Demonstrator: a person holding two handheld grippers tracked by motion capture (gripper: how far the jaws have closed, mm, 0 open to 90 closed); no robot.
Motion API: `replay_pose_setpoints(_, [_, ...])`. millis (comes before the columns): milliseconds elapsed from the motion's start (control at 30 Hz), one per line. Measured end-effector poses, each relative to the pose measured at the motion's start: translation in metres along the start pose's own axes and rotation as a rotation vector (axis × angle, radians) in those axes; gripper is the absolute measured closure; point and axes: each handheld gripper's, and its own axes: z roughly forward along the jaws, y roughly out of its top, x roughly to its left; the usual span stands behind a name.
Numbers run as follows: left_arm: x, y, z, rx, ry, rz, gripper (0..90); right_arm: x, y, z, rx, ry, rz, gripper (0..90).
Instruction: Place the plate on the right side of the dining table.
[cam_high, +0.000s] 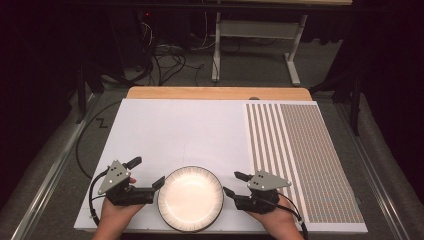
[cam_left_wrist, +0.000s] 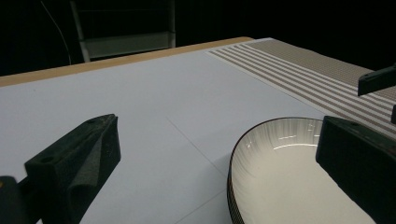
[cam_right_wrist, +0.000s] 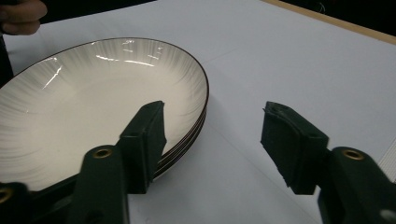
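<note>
Plates (cam_high: 190, 198), white with dark rims and seemingly stacked, sit at the lower centre of the high view on a white sheet (cam_high: 175, 130), nothing lying in the top one. A striped and dotted mat (cam_high: 300, 155) fills the right of the frame; a wooden table edge (cam_high: 218, 93) runs above. The left gripper (cam_high: 148, 173) flanks the stack's left, jaws spread; the right gripper (cam_high: 235, 183) flanks its right, jaws spread, each held by 1 hand.

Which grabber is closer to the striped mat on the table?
Right. The right gripper sits between the plate and the striped mat, just beside the mat's edge. The left gripper is on the plate's far side, away from the mat.
</note>
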Motion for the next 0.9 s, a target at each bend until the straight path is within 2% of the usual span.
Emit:
replay_pose_setpoints(33, [0.0, 0.0, 0.0, 0.0, 0.0, 0.0, 0.6, 0.0, 0.0, 0.0, 0.0, 0.0, 0.0, 47.6])
replay_pose_setpoints(100, [0.0, 0.0, 0.0, -0.001, -0.002, -0.001, 0.6, 0.003, -0.001, -0.002, 0.011, 0.03, -0.013, 60.3])
replay_pose_setpoints(167, [0.0, 0.0, 0.0, -0.002, -0.004, -0.003, 0.6, 0.004, 0.0, -0.003, 0.011, 0.041, -0.023, 65.5])
replay_pose_setpoints(433, [0.0, 0.0, 0.0, -0.002, -0.012, -0.007, 0.6, 0.005, 0.003, -0.002, 0.056, 0.12, -0.001, 90.0])
replay_pose_setpoints(533, [0.0, 0.0, 0.0, -0.004, -0.013, -0.008, 0.6, 0.006, 0.003, -0.001, 0.077, 0.136, -0.011, 90.0])
replay_pose_setpoints(567, [0.0, 0.0, 0.0, -0.005, -0.014, -0.01, 0.6, 0.009, 0.004, 0.0, 0.105, 0.141, -0.027, 90.0])
replay_pose_setpoints(633, [-0.001, 0.0, 0.0, -0.006, -0.015, -0.011, 0.6, 0.011, 0.003, 0.002, 0.124, 0.146, -0.031, 90.0])
replay_pose_setpoints(733, [-0.001, 0.0, 0.0, -0.007, -0.017, -0.01, 0.6, 0.012, 0.003, 0.004, 0.142, 0.161, -0.042, 90.0])
replay_pose_setpoints(900, [-0.001, 0.0, -0.001, -0.011, -0.02, -0.01, 0.6, 0.014, 0.003, 0.005, 0.166, 0.159, -0.06, 90.0])
